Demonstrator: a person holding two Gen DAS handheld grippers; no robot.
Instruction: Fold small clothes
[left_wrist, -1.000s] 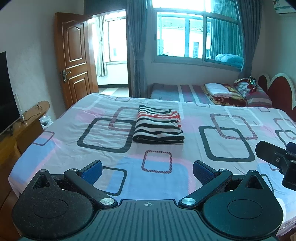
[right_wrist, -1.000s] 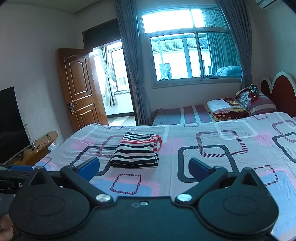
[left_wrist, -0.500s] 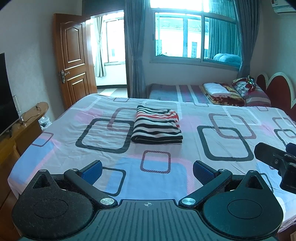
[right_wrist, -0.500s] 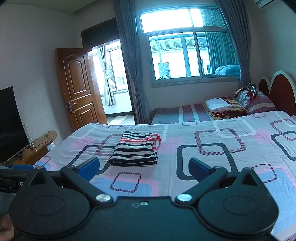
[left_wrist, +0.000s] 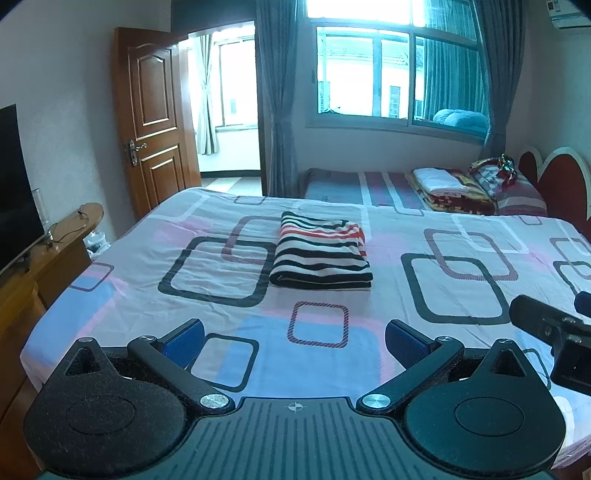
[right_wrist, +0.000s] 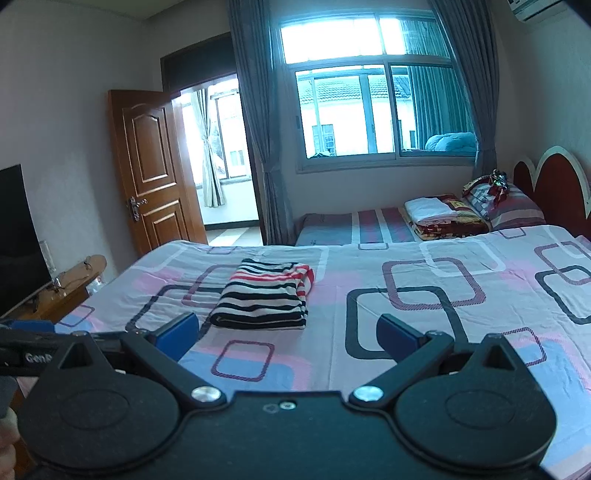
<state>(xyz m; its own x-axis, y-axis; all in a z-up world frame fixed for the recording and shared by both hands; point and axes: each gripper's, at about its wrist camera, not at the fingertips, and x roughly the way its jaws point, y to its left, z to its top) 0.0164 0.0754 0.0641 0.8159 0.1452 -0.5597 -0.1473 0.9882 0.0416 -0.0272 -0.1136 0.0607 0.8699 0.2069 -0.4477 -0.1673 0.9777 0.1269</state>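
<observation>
Nearest you: left gripper (left_wrist: 293, 341) jaws spread wide, nothing between the blue pads (left_wrist: 184, 341). Right gripper (right_wrist: 286, 336) the same, spread and empty. Both are held above the near part of the bed (left_wrist: 321, 373), clear of the sheet. The right tool also shows at the right edge of the left view, just beside your left one.

Ahead of the jaws, well apart from both: the striped garment (left_wrist: 321, 256), lying on the bed as a compact rectangle, rolled edge toward you. It looks fully folded. From the right view the red-striped corner (right_wrist: 306, 280) on the right side seems to flare loose, though the fisheye makes that hard to judge.

Risks, if you go back in:
- Pinching only the top layer would peel the fold open.
- Jaws closing low could catch the sheet and drag the bundle.
- Grippers this close may clash on a shared reach.

Farthest: a second bed (left_wrist: 369, 186) beyond, with stacked bedding (left_wrist: 447, 186). Not task items, as far as you can judge.
</observation>
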